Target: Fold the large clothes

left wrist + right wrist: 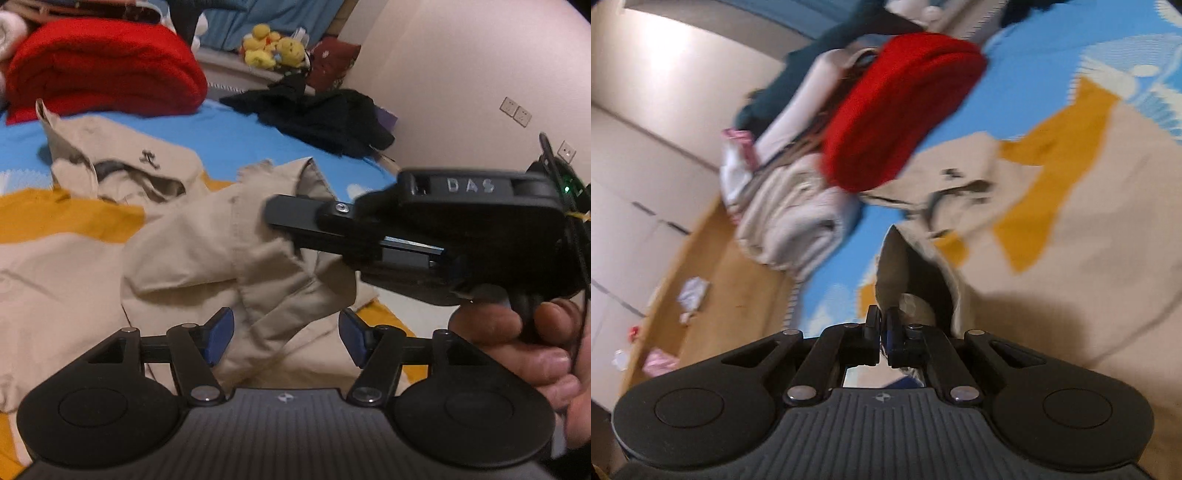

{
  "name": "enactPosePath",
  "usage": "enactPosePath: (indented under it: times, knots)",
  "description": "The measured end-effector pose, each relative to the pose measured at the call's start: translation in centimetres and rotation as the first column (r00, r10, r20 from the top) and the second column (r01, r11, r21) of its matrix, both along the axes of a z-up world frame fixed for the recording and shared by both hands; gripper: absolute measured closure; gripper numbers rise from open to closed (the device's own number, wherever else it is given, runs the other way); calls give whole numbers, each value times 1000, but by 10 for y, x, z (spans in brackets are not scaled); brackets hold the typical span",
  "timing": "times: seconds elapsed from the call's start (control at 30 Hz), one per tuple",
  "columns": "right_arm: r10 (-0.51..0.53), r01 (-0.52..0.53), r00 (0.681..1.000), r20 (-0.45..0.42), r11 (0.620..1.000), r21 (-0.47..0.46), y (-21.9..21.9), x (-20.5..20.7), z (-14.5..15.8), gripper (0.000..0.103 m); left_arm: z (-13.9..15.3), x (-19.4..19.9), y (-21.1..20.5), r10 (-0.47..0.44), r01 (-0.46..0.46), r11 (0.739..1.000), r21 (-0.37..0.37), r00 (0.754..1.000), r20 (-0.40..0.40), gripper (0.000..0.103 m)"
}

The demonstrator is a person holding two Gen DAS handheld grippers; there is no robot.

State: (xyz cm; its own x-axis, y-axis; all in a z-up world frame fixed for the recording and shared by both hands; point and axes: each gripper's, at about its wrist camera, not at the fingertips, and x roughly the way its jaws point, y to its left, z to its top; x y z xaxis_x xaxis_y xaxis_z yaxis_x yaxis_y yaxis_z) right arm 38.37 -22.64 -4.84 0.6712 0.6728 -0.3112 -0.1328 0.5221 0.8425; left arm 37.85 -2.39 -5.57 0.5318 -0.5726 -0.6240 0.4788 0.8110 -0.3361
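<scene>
Beige garment (207,236), large and crumpled, spread over a bed (236,140) covered in a blue and yellow patterned sheet. Left tongs (286,338): jaws wide apart, blue pads (221,332) to either side of a beige fold, neither pad pressing on it. Right tongs (882,330): jaws closed on an edge of the same garment, a pointed flap of cloth rising from between the pads; in the left wrist view this tool reaches in from the right, its fingers laid on a raised fold, a hand (532,347) around its grip. Far side of bed: folded red blanket (103,66), heap of black clothing (325,114), yellow plush toys (273,46) near the wall. Beside the red blanket in the right wrist view: a stack of pale folded textiles (790,218); beyond the bed edge, wooden floor (713,273).
</scene>
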Motion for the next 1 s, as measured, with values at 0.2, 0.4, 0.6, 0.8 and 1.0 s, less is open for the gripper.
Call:
enactPosePath:
  times: [0.2,0.4,0.6,0.8,1.0]
  knots:
    - [65,-66,998,12,997,35,14,7,8,97,9,9,23,189,-194,979,59,978,88,92]
    - [-179,180,984,24,980,-83,-10,0,13,52,6,20,133,691,-692,722,6,720,-68,89]
    - [-352,262,891,-287,914,-309,-32,9,-40,52,-50,29,188,651,-798,580,-164,575,-496,43]
    - [-420,285,797,-434,895,-343,-44,11,-68,52,-60,29,211,655,-848,489,-203,511,-556,43]
    - [-443,297,778,-447,885,-360,-49,15,-76,78,-19,33,201,714,-761,643,-86,636,-291,91]
